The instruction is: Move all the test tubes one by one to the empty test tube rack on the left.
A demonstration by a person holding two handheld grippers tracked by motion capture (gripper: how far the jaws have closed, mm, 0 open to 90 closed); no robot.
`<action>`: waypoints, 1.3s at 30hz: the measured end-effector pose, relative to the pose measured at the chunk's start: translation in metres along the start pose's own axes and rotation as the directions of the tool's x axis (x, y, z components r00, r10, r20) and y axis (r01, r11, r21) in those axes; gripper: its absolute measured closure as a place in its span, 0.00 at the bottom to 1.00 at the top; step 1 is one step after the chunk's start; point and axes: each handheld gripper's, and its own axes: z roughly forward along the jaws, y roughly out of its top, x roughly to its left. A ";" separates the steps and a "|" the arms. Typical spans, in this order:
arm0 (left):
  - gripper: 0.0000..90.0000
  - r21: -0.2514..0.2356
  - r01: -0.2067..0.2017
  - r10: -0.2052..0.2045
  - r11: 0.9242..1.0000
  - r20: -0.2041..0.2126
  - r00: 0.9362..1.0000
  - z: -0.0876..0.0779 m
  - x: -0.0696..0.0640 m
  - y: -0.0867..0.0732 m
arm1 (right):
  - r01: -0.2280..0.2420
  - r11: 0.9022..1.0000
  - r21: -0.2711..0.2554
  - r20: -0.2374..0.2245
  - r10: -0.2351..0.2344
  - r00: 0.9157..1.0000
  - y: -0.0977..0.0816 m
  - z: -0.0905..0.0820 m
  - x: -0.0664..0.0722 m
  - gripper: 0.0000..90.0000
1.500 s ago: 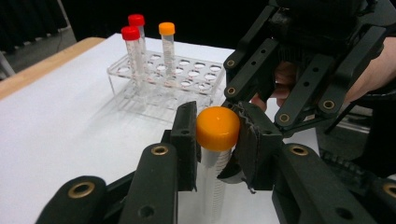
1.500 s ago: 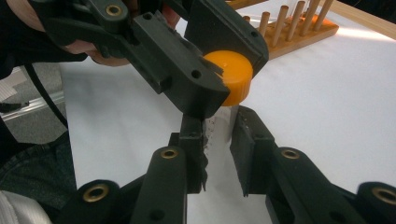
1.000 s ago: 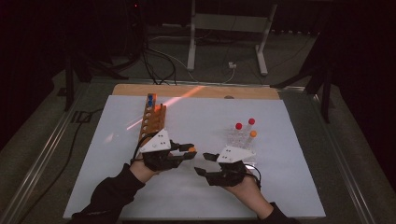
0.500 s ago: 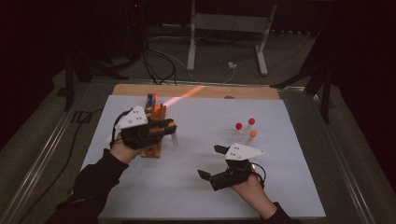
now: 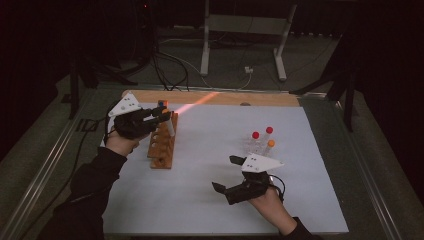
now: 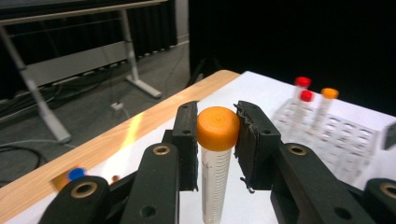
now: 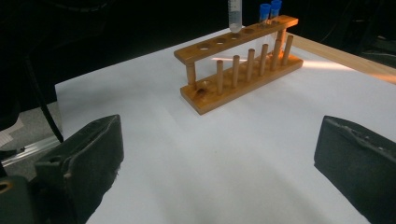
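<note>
My left gripper (image 5: pixel 161 116) is shut on an orange-capped tube (image 6: pixel 217 154), its pads pressing the cap from both sides. The tube (image 5: pixel 170 125) hangs upright over the far end of a wooden rack (image 5: pixel 162 145). In the right gripper view its tip (image 7: pixel 235 14) hovers just above a hole beside two blue-capped tubes (image 7: pixel 268 14). My right gripper (image 5: pixel 225 173) rests low over the white sheet at the front right. Its jaws have just been opening and stand wide apart (image 7: pixel 219 154), with nothing between them.
A clear rack (image 5: pixel 260 142) holds two red-capped tubes and one orange-capped tube at the right of the sheet. A wooden board edge (image 5: pixel 210 97) runs along the back. Metal rails border the table, and cables and a stand lie beyond it.
My left gripper carried the orange-capped tube from the middle front of the sheet back and left to above the wooden rack. My right gripper's jaws spread wide; that hand stayed put.
</note>
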 end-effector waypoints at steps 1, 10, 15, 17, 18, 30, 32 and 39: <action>0.80 -0.001 0.007 -0.007 1.000 -0.003 1.000 0.000 0.003 -0.001 | -0.001 1.000 0.000 -0.003 0.001 1.000 0.000 0.000 0.000 0.01; 0.80 0.008 0.027 -0.026 1.000 -0.093 0.995 0.006 0.030 -0.007 | 0.007 1.000 0.008 -0.005 -0.007 1.000 0.000 0.000 0.000 0.01; 0.80 0.006 0.034 -0.033 0.999 -0.127 0.991 0.009 0.041 -0.012 | 0.006 1.000 0.005 -0.005 -0.006 1.000 0.000 -0.001 0.000 0.01; 0.80 0.003 0.037 -0.036 0.999 -0.141 0.989 0.010 0.044 -0.013 | 0.005 1.000 0.004 -0.004 -0.005 1.000 -0.001 0.000 0.000 0.01; 0.80 0.001 0.045 -0.044 0.999 -0.141 0.989 0.011 0.046 -0.014 | 0.004 1.000 0.004 -0.004 -0.004 1.000 -0.001 0.000 0.000 0.01; 0.80 0.030 0.079 -0.072 0.996 -0.184 0.980 0.025 0.061 -0.031 | 0.002 1.000 0.003 -0.008 -0.002 1.000 -0.001 -0.001 -0.001 0.01; 0.80 0.040 0.082 -0.074 0.996 -0.183 0.980 0.027 0.061 -0.035 | 0.000 1.000 0.002 -0.010 0.000 1.000 -0.001 -0.002 -0.001 0.01; 0.80 0.065 0.102 -0.089 0.993 -0.179 0.980 0.036 0.062 -0.047 | -0.001 1.000 0.005 -0.009 0.001 1.000 -0.002 -0.001 -0.001 0.01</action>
